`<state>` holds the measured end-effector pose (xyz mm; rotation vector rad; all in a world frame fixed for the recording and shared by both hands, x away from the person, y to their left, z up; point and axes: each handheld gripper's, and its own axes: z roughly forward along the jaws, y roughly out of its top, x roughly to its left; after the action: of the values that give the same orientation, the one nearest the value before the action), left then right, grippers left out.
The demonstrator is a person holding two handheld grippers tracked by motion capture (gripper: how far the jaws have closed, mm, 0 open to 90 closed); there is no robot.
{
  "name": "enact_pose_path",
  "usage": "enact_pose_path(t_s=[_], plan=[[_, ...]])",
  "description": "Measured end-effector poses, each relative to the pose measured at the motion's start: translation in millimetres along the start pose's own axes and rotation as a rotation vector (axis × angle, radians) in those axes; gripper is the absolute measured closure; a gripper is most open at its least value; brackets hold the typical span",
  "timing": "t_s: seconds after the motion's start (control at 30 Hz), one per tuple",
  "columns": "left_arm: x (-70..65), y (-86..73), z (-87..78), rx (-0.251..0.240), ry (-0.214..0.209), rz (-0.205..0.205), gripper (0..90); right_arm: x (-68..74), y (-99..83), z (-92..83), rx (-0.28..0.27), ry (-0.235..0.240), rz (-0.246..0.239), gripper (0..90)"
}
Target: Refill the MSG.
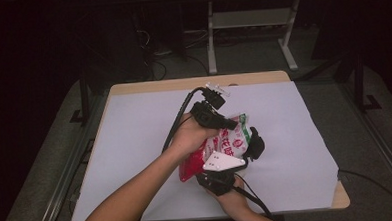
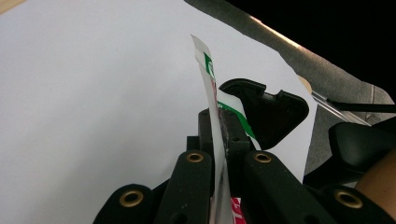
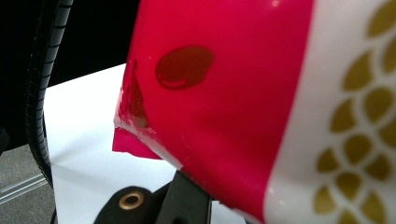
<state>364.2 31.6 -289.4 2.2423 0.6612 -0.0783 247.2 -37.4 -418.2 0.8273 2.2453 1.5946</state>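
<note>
A red, white and green snack bag [image 1: 230,141] hangs above the table between both grippers. My left gripper [image 1: 230,123] reaches in from the left and is shut on the bag's top edge. In the left gripper view that thin edge [image 2: 212,107] stands edge-on, pinched in the left gripper [image 2: 219,128]. My right gripper [image 1: 254,144], with its grey plate [image 1: 221,162], comes from below and holds the bag's right side. The right gripper view is close on the bag's red and white face [image 3: 224,93], which hides the fingertips.
A white sheet [image 1: 135,143] covers the wooden table [image 1: 340,199]. The left gripper's cable [image 1: 177,121] loops over the forearm. A white table frame [image 1: 250,18] stands on the dark floor behind. The right gripper's jaw shows beyond the bag in the left gripper view.
</note>
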Motion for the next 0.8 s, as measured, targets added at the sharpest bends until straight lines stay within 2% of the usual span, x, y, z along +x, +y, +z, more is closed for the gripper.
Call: enact_pose_path(t_s=[0.8], plan=[[-0.8,2.1,-0.5,0.001,0.006,0.003,89.9,0.4,2.1,-0.7,-0.01,0.006,0.004,90.0]])
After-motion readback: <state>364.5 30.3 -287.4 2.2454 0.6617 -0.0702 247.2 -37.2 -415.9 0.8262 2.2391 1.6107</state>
